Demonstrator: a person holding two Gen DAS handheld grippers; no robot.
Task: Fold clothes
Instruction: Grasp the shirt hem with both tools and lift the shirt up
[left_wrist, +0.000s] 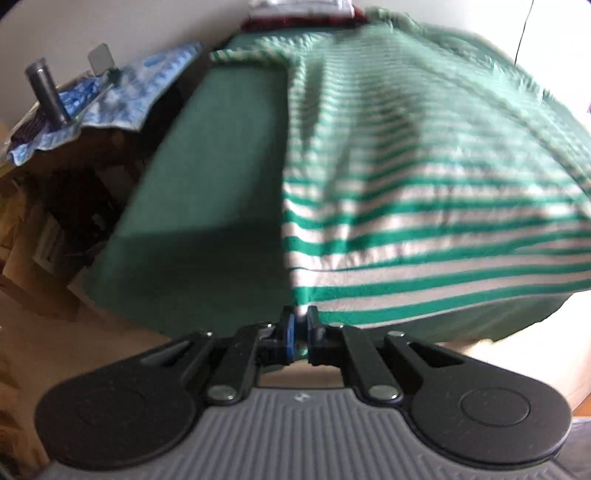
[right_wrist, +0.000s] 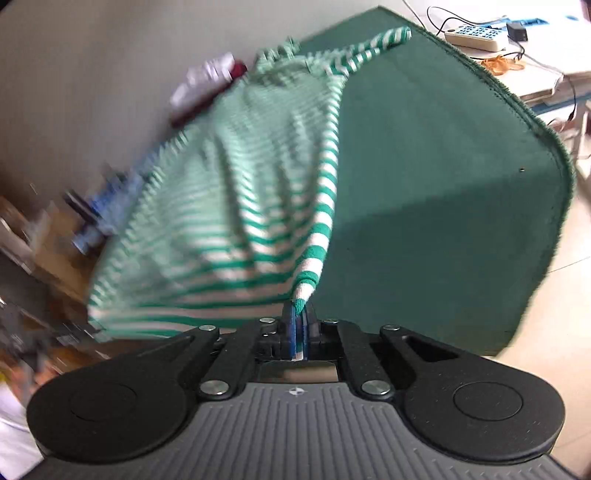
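Note:
A green-and-white striped knit garment (left_wrist: 406, 177) lies spread over a table with a dark green cloth (left_wrist: 207, 184). My left gripper (left_wrist: 300, 323) is shut on the garment's near left corner, which is lifted off the cloth. In the right wrist view the same striped garment (right_wrist: 229, 206) stretches away to the left, one sleeve (right_wrist: 373, 44) reaching the far edge. My right gripper (right_wrist: 300, 317) is shut on the near right corner, with the striped hem pinched between the blue pads. The garment's near edge hangs taut between both grips.
A folded pile of white and dark red clothes (right_wrist: 210, 85) sits at the far end. The green cloth (right_wrist: 443, 177) is bare right of the garment. A desk with a remote control (right_wrist: 476, 37) and cables stands beyond. Blue patterned fabric (left_wrist: 122, 96) and a dark metal post (left_wrist: 48, 92) lie left.

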